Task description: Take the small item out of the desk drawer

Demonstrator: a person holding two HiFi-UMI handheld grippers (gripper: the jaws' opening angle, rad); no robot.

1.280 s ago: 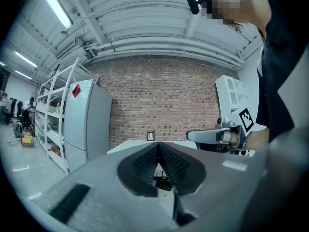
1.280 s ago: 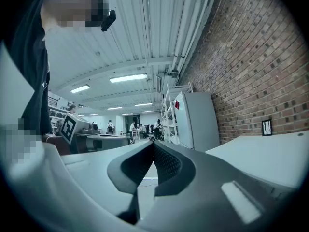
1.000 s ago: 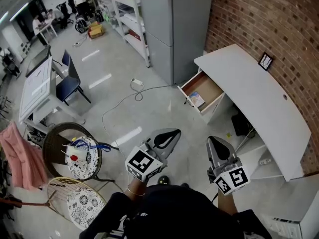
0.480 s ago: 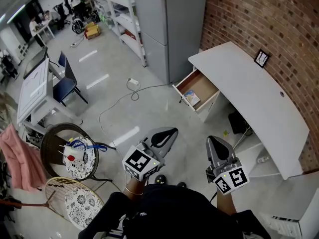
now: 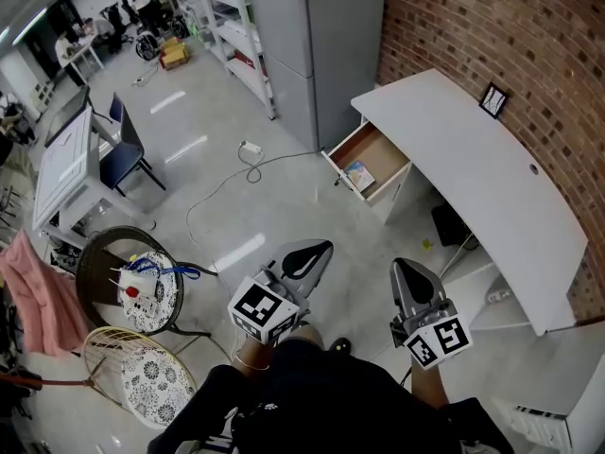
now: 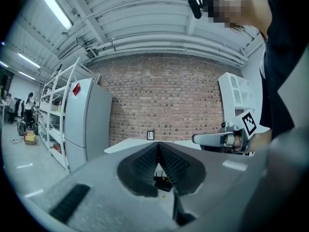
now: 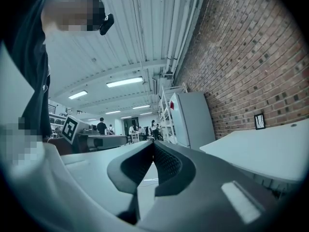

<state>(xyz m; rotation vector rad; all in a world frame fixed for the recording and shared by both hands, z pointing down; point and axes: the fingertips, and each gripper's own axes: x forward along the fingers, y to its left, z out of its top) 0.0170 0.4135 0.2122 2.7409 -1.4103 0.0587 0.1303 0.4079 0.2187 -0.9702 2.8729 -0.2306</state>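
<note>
We are holding the left gripper [image 5: 313, 251] level above the floor, its jaws pressed together on nothing. Ahead, the drawer [image 5: 381, 151] is standing open from the white desk [image 5: 473, 149], and the small item [image 5: 358, 175] is lying inside near the drawer's front panel. We are holding the right gripper [image 5: 406, 270] beside the left, jaws likewise closed and empty, well apart from the drawer.

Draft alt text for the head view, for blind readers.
From above, a person holds the left gripper and right gripper, both shut, over a grey floor, away from a white desk by a brick wall. Its open drawer holds a small item.
</note>
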